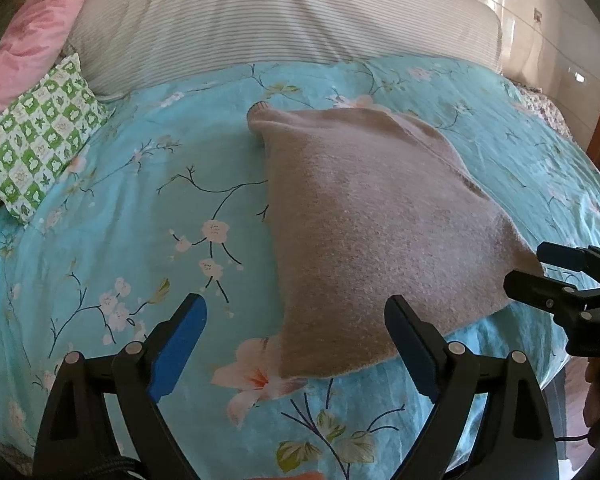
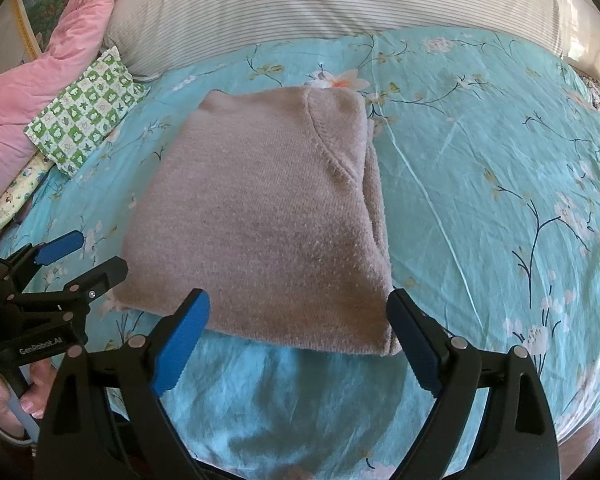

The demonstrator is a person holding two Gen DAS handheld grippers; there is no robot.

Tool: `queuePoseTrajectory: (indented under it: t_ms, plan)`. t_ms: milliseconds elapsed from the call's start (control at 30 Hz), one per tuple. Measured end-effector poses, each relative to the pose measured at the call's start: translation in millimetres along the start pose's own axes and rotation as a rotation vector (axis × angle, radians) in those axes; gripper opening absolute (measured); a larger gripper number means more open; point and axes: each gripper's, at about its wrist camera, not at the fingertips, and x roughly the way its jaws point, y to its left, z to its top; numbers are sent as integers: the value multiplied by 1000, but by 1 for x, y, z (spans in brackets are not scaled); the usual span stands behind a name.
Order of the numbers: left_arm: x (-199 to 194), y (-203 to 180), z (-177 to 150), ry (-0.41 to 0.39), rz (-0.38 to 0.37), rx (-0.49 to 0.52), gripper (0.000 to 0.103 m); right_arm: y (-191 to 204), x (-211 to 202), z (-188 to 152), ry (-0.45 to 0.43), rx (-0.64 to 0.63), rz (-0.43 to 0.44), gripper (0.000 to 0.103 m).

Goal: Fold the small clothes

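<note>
A beige knitted sweater point(image 1: 364, 232) lies folded into a compact block on the turquoise flowered bedspread point(image 1: 112, 216); it also shows in the right wrist view point(image 2: 260, 220) with its neckline at the far right. My left gripper point(image 1: 296, 316) is open and empty, its jaws spread over the sweater's near left corner. My right gripper point(image 2: 298, 316) is open and empty, its jaws spread at the sweater's near right edge. Each gripper shows in the other's view: the right one point(image 1: 540, 268) at the sweater's right corner, the left one point(image 2: 96, 256) at its left corner.
A striped pillow point(image 1: 260, 16) lies across the head of the bed. A green checked small pillow point(image 1: 40, 136) and a pink quilt point(image 1: 32, 32) lie at the far left. The bed's front edge runs just below the grippers. A wall and wooden frame stand at the right.
</note>
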Motion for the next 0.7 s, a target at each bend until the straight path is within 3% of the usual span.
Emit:
queuePoseTrajectory:
  t_ms: [700]
  plan:
    - [-5, -2, 1, -25, 3, -8, 91, 2, -4, 1, -23, 5, 13, 91]
